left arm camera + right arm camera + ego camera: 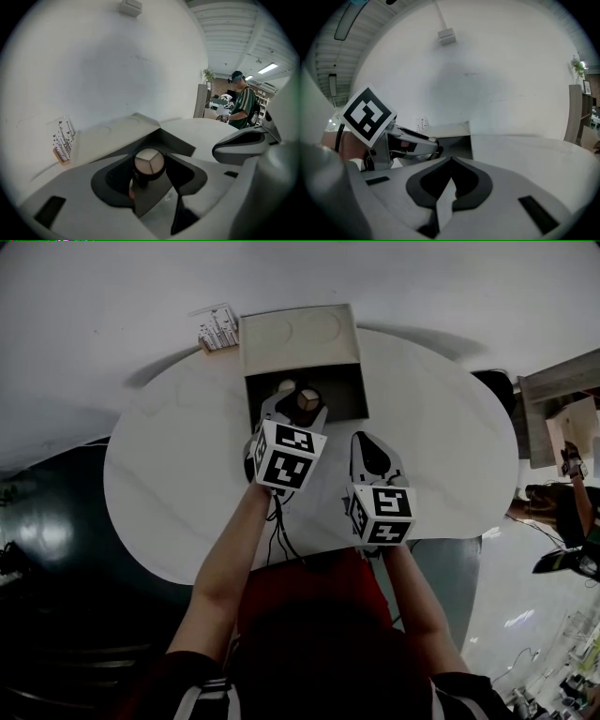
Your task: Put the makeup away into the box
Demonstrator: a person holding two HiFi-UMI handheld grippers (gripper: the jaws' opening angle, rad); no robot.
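Note:
My left gripper [302, 404] is shut on a small round makeup compact [306, 399] with a dark body and a pale three-part top. It holds the compact over the front of the open cardboard box [349, 390], whose lid [300, 334] is folded back. In the left gripper view the compact [149, 162] sits between the jaws, with the box [178, 143] just beyond. My right gripper [367, 442] hangs over the white table to the right of the box, shut with nothing in it [451, 161]. The right gripper view shows the left gripper [417, 140] reaching into the box [459, 140].
The round white table [169, 474] stands against a white wall. A small patterned card holder [217, 331] stands by the box's back left corner. A person [241, 105] works at another table far to the right. A cable [279, 535] hangs from the left gripper.

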